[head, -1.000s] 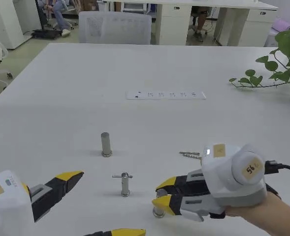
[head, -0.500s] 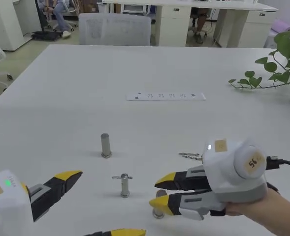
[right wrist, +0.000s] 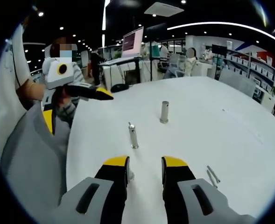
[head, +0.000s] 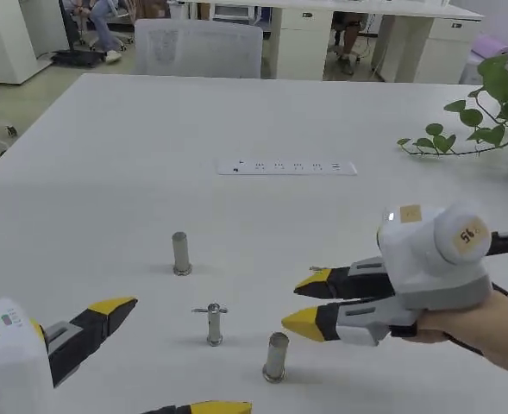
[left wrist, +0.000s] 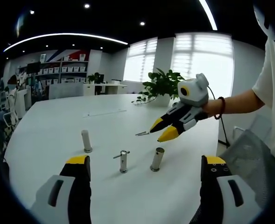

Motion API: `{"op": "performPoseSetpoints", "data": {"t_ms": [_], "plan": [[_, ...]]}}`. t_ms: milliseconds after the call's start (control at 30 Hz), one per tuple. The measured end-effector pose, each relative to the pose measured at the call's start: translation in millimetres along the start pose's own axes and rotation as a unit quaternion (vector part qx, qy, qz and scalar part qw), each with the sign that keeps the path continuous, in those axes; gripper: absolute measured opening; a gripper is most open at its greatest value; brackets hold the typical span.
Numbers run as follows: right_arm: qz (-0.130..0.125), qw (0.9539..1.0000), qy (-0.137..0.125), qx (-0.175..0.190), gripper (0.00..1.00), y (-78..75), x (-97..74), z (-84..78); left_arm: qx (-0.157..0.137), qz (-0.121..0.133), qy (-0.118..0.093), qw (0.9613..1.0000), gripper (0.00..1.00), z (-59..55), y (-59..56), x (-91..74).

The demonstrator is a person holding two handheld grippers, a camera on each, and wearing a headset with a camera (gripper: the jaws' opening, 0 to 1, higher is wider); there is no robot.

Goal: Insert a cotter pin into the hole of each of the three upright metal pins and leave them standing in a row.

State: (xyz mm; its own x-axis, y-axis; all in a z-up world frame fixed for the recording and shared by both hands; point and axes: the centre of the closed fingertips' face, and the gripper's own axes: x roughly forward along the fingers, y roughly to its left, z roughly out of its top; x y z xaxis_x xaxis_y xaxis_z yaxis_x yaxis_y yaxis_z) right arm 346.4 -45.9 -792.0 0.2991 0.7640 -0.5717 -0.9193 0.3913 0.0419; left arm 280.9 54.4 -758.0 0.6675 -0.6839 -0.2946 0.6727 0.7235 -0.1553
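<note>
Three metal pins stand upright on the white table point(head: 236, 112): a far one point(head: 181, 254), a middle one point(head: 213, 323) with a cotter pin crosswise through its top, and a near one point(head: 276, 357). My right gripper point(head: 305, 302) hovers open just up and right of the near pin, with nothing in it. At the lower left my left gripper point(head: 163, 358) stands wide open and holds nothing. The left gripper view shows the same pins point(left wrist: 86, 141) point(left wrist: 123, 161) point(left wrist: 157, 159) in a line beyond the jaws, with the right gripper point(left wrist: 167, 129) above them. Loose cotter pins point(left wrist: 142, 134) lie behind it.
A white power strip point(head: 285, 167) lies across the table's middle. A green plant point(head: 478, 112) hangs over the far right edge and a chair point(head: 197, 47) stands behind the table. Spare cotter pins point(right wrist: 213, 174) lie right of the right jaws.
The right gripper, which had its jaws around the near pin, has drawn back up and to the right. The pin stays standing alone. The left gripper has hardly moved.
</note>
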Motion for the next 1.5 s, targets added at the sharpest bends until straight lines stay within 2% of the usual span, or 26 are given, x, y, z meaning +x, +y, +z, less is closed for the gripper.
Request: {"op": "performPoseSetpoints", "data": {"t_ms": [400,700,1000,1233,1400,1500], "plan": [[-0.037,0.9984,0.037,0.019,0.28,-51.6,-9.1,-22.8,-0.002,0.002,0.002,1.0,0.99,-3.0,3.2,0.9],[-0.052,0.9948,0.086,0.02,0.28,-81.7,-9.0,-44.9,0.0,0.003,0.002,1.0,0.99,-2.9,4.9,1.2],[-0.052,0.9899,0.131,0.008,0.27,-93.8,-5.8,-54.7,-0.002,0.004,0.008,1.0,0.99,-4.4,7.6,1.3],[-0.048,0.9864,0.157,-0.002,0.24,-102.7,-2.2,-59.9,-0.004,0.002,0.01,0.9999,0.98,-5.0,7.5,2.4],[-0.04,0.9812,0.188,-0.01,0.2,-108.6,-0.4,-67.8,-0.005,0.002,0.011,0.9999,0.97,-5.5,8.8,2.5],[-0.038,0.9798,0.196,-0.016,0.18,-112.4,0.6,-69.5,-0.005,0.003,0.011,0.9999,0.96,-5.8,9.7,2.4]]}}
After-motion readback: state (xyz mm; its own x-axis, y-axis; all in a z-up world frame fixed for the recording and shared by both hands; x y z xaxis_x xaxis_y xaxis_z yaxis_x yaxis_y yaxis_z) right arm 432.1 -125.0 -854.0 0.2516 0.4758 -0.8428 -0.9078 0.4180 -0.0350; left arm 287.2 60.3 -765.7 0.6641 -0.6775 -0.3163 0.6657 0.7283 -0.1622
